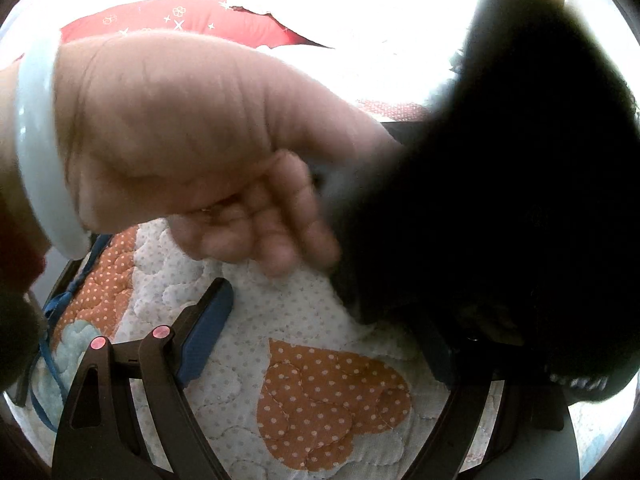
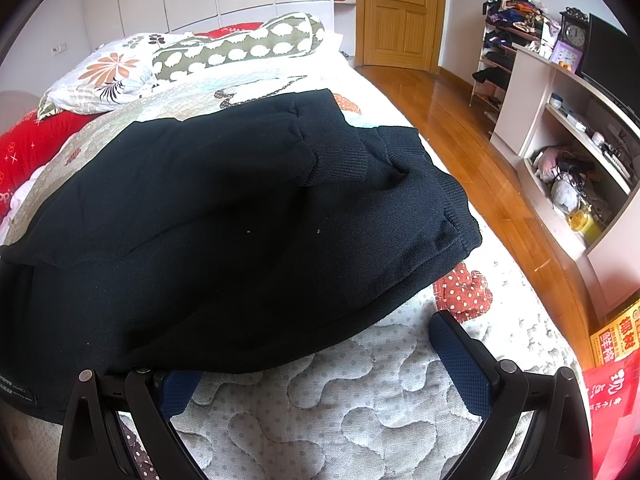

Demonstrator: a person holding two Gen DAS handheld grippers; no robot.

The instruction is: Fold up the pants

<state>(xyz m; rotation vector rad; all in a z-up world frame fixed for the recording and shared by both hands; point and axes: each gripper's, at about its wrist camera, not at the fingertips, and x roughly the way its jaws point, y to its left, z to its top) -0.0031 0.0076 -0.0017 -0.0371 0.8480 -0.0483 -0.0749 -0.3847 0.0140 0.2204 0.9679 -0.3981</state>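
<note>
The folded pants (image 2: 224,216) on the bed (image 2: 340,420) are shown whole only in the right view, before the spread right tool (image 2: 320,364). In the left view a hand (image 1: 192,152) is seen, and the left tool (image 1: 320,328) gapes, one finger hidden by cloth.

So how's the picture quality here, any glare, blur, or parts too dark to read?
Left wrist view: the top is blown out to white behind the red pillow; the hand is close and soft, its fingertips smeared, and the black pants are a detailless blur. Right wrist view: evenly lit and sharp, though the pants read nearly flat black, and the fisheye bends the wooden door and shelves.
</note>
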